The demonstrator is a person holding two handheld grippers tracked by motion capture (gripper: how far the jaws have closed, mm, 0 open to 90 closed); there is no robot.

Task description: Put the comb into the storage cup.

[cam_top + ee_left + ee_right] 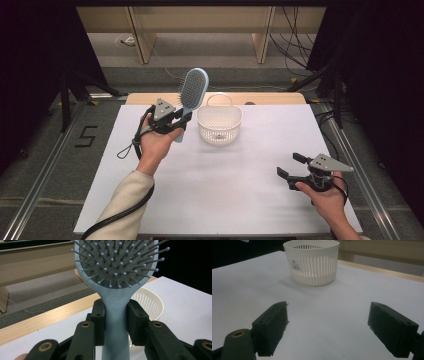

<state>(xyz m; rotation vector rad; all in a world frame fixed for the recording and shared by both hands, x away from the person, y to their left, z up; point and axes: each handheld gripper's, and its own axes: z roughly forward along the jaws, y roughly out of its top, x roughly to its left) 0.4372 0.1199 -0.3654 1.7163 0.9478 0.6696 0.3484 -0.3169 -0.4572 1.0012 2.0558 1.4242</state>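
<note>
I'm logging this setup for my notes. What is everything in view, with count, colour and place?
Pale blue plastic paddle hairbrush: one, blue with grey bristle pad, held upright above the table's far left, beside the basket.
White slotted plastic basket: one, white, far centre of the table.
White table: one, white top with a wooden far edge.
Left gripper: one, black, shut on the hairbrush handle.
Right gripper: one, black, open, near right of the table.
</note>
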